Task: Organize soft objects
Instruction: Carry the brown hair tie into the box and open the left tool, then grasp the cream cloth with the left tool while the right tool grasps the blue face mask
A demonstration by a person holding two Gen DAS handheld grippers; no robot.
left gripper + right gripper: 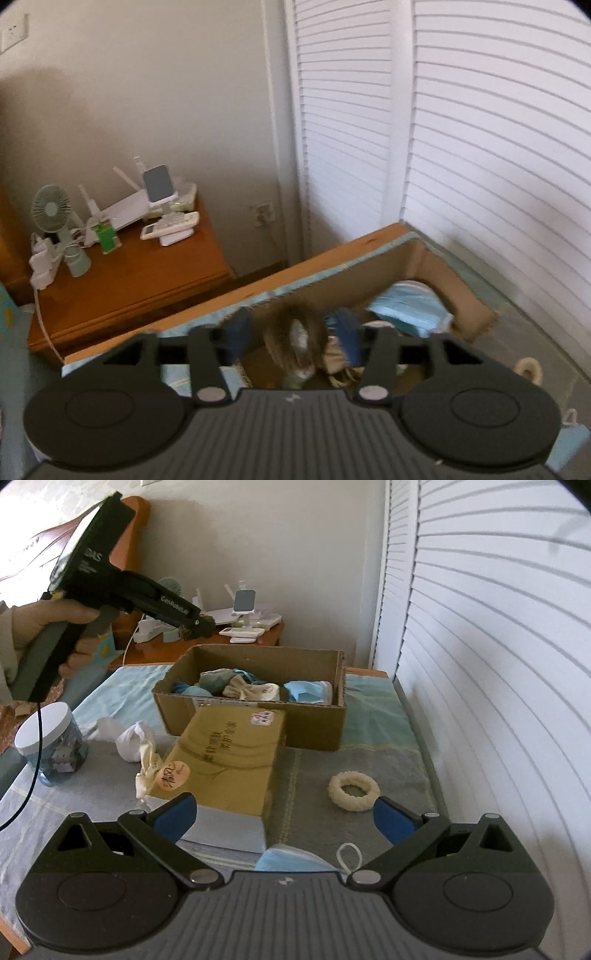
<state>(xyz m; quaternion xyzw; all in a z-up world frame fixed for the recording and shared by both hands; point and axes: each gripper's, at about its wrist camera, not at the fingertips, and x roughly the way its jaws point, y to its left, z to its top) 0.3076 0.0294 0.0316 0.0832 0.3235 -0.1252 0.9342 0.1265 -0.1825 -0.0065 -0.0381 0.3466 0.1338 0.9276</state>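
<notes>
The left gripper [291, 338] is hanging over the cardboard box [458, 291], jaws parted around a brown scrunchie [295, 332]; the right gripper [284, 818], wide open and empty, is nearest the blue mask [291, 858].

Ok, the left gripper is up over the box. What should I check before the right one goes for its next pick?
1. Left gripper above the cardboard box: ok.
2. Left jaws open: ok.
3. Brown furry scrunchie dropped into the box: not ok, it is between the left fingers, blurred.
4. Right gripper open and empty: ok.
5. Blue face mask lies on the bed under the right jaws: ok.
6. Cream scrunchie boxed: not ok, it lies on the bed.
</notes>
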